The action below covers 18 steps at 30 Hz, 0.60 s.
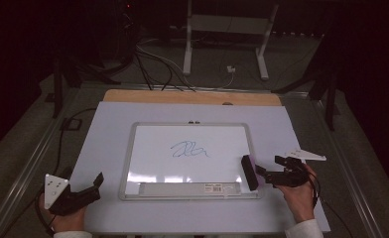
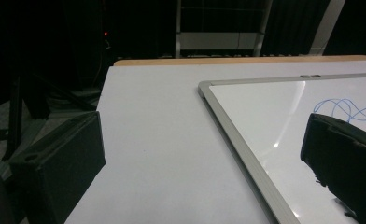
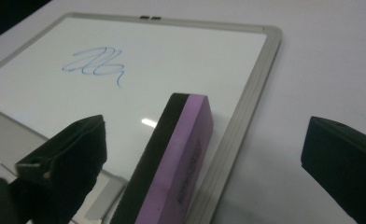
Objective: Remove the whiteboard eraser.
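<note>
Right gripper (image 1: 271, 167): jaws spread wide, straddling the purple foam eraser with black felt face (image 3: 172, 158), pads not touching it yet. Eraser stands on edge at the right rim of the silver-framed whiteboard (image 1: 133, 148), partly over the frame. Left gripper (image 1: 91, 186) also gaping, empty, parked on the pale table cover (image 1: 103, 129) left of the board. Blue marker scribble (image 1: 190, 149) sits mid-board, well apart from the eraser. Risks: eraser is balanced on its narrow side, so an uneven close could tip it off the frame. Nothing holds the board, so it may slide under a wipe.
</note>
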Motion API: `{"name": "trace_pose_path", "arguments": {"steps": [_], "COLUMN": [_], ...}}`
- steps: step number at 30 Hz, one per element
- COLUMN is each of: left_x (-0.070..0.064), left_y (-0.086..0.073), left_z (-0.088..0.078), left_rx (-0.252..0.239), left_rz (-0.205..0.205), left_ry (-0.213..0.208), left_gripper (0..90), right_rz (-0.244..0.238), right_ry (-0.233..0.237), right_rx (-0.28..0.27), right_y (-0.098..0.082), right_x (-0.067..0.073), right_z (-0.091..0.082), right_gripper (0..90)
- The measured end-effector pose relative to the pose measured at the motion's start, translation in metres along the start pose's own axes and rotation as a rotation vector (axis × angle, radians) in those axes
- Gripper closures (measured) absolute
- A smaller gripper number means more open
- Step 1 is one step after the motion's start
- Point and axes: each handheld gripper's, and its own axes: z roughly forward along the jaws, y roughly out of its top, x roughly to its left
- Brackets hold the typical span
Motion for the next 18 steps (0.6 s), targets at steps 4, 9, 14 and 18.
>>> {"name": "trace_pose_path", "arguments": {"steps": [4, 9, 14, 18], "left_x": [0.0, 0.0, 0.0, 0.0], "left_y": [0.0, 0.0, 0.0, 0.0], "left_z": [0.0, 0.0, 0.0, 0.001], "left_rx": [0.001, 0.002, 0.002, 0.004], "left_rz": [0.0, 0.0, 0.001, 0.001], "left_ry": [0.0, 0.001, 0.0, 0.0], "left_gripper": [0.5, 0.5, 0.5, 0.5], "right_rz": [0.004, 0.03, 0.029, 0.053], "right_ry": [-0.015, 0.054, 0.071, 0.085], "right_rx": [0.024, 0.064, 0.101, 0.116], "right_y": [0.0, -0.002, -0.007, -0.01], "right_x": [0.003, 0.002, 0.002, 0.002], "right_z": [0.001, 0.005, 0.009, 0.012], "right_gripper": [21.5, 52.0, 62.1, 63.7]}}
